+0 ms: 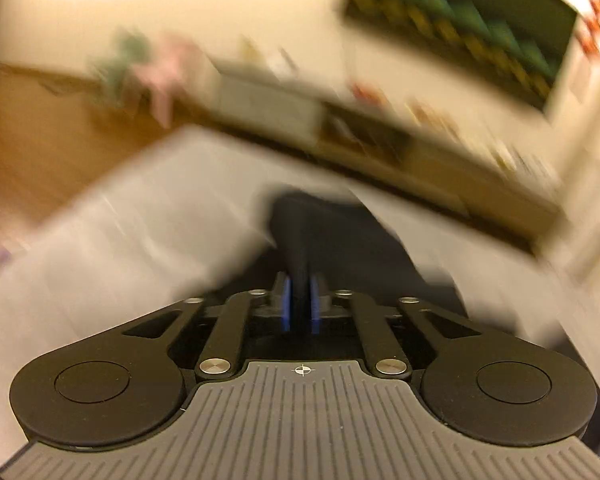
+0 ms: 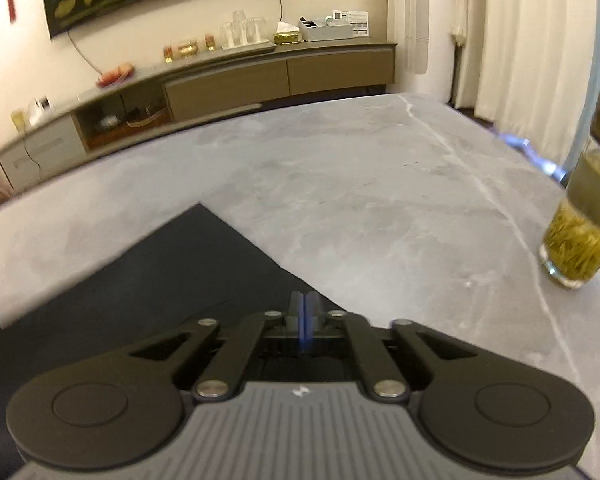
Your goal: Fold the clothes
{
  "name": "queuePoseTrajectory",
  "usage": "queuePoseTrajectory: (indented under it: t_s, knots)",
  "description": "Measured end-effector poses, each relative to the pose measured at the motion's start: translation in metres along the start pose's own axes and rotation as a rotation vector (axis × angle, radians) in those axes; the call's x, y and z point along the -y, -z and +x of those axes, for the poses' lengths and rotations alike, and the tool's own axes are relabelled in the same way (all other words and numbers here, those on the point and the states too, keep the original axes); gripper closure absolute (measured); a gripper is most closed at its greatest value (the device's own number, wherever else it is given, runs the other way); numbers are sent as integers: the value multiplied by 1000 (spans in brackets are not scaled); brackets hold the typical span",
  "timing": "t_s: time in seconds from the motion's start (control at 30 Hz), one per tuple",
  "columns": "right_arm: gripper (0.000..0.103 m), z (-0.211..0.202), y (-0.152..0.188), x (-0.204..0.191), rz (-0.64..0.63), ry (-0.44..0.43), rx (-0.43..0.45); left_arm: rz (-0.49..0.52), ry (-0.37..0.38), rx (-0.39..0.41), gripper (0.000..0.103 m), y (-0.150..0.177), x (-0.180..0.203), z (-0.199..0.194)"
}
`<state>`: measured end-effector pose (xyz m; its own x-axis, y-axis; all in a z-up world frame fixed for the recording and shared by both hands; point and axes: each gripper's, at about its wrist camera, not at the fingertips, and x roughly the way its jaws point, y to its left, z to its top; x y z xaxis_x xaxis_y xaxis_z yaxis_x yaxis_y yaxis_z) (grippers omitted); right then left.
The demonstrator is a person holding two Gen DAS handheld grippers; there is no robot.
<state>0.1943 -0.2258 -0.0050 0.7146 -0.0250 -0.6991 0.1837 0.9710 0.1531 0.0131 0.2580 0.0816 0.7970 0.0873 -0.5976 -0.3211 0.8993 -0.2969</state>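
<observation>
Left gripper (image 1: 300, 304): clenched on a fold of the dark garment (image 1: 340, 236) — view blurred.
Right gripper (image 2: 303, 314): jaws pressed together at the garment's edge; grip unclear.
Garment: on the grey marble table (image 2: 360, 184).
Tea glass (image 2: 580, 232): at the right — well apart.

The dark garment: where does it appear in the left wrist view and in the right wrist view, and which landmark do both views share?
Left wrist view: the dark garment is at centre, blurred, rising from between the shut fingers of the left gripper.
Right wrist view: it lies at lower left on the table, one corner pointing away; the right gripper is shut at its edge.
Shared landmark: the grey marble table under it.
</observation>
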Motion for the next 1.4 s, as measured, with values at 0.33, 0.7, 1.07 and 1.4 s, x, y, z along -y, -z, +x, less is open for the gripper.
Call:
queuePoseTrajectory:
  t_s: [0.33,0.7,1.07,1.4]
  knots:
    - [15,12,3,-62,-189,-20,15,174,74,-152,16,-31,37,51]
    - [95,29,16,-77,-326,-70,-38,286,-4,-357,103,-19,93,175]
    - [99,-127,-27,12,75,-142,572,-129,142,299,103,-111,28,-41]
    - [46,-88,7,48,324,56,310,-316,69,-112,78,34,-65,-1]
